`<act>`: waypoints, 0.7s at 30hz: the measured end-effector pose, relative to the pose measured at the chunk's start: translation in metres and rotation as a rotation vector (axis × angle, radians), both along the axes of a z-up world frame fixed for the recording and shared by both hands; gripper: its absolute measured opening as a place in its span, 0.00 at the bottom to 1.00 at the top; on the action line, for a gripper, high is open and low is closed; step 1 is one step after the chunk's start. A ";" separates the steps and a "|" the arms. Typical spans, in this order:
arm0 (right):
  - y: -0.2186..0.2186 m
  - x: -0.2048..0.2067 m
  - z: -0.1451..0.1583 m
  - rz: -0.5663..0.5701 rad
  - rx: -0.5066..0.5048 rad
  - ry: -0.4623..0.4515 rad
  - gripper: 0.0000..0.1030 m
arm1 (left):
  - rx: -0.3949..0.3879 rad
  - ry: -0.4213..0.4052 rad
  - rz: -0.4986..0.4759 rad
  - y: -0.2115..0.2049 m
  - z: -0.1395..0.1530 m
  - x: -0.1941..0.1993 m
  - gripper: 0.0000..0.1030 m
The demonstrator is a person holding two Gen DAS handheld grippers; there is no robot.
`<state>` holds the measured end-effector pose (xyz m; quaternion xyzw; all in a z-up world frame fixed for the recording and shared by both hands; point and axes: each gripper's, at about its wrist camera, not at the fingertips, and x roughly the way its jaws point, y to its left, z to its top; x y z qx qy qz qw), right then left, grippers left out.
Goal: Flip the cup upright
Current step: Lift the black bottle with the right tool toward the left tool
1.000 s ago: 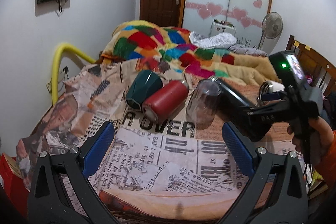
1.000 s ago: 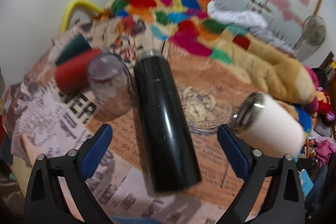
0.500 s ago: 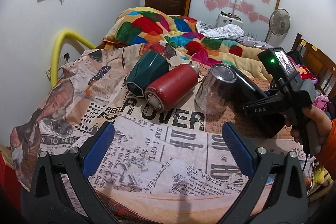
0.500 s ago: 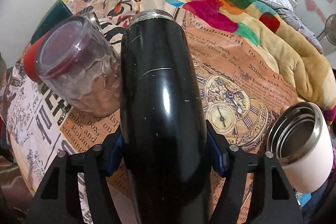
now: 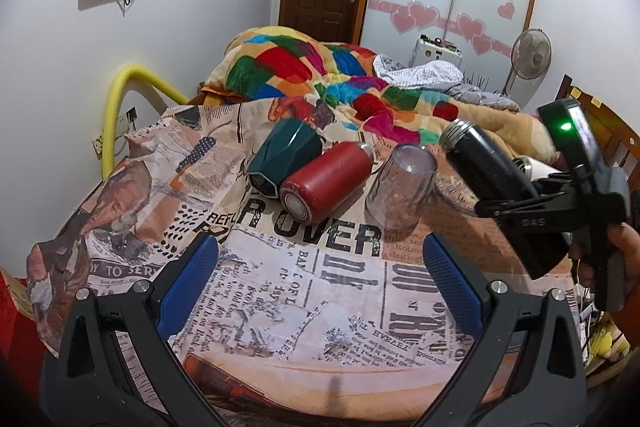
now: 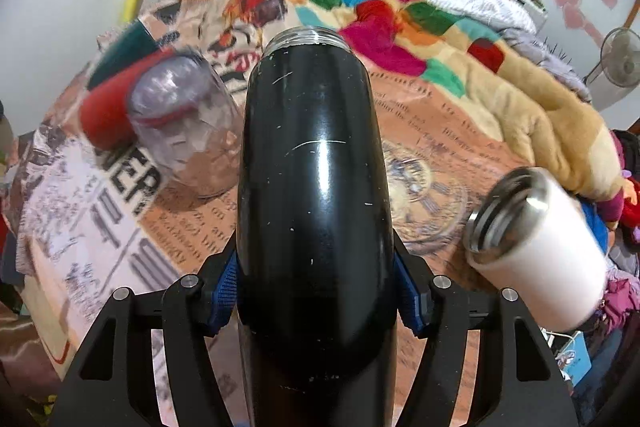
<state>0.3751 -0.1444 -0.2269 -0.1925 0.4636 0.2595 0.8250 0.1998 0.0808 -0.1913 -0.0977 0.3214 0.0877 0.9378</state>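
Note:
My right gripper (image 6: 318,291) is shut on a black steel flask (image 6: 316,187), its threaded mouth pointing away and raised off the newspaper-print cloth (image 6: 100,223). In the left wrist view the flask (image 5: 484,163) tilts up at the right, held by that gripper (image 5: 520,211). My left gripper (image 5: 320,279) is open and empty above the cloth's (image 5: 320,307) near part. A clear glass cup (image 5: 402,195) stands upside down next to the flask.
A red flask (image 5: 326,179) and a dark green cup (image 5: 286,155) lie on their sides at the left. A white steel-rimmed tumbler (image 6: 536,251) lies at the right. A colourful quilt (image 5: 320,75) lies beyond. A yellow rail (image 5: 116,107) runs along the left wall.
My right gripper closed on the black flask and has lifted its mouth end up off the cloth. My left gripper has stayed open, with its view shifting slightly.

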 end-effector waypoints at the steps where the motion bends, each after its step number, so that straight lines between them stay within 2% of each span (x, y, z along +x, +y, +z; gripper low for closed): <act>1: -0.001 -0.005 0.009 0.004 0.001 -0.024 0.60 | 0.001 -0.007 0.001 -0.001 0.004 -0.003 1.00; 8: 0.001 -0.046 0.065 0.071 0.038 -0.155 0.60 | 0.011 -0.055 0.015 -0.001 0.030 -0.026 1.00; 12: 0.008 -0.077 0.079 0.130 0.066 -0.193 0.60 | 0.019 -0.074 0.026 0.000 0.040 -0.040 1.00; 17: 0.019 -0.103 0.077 0.210 0.095 -0.182 0.60 | 0.029 -0.075 0.043 0.005 0.044 -0.054 1.00; 21: 0.033 -0.113 0.055 0.264 0.099 -0.132 0.60 | 0.031 -0.053 0.057 0.011 0.038 -0.061 1.00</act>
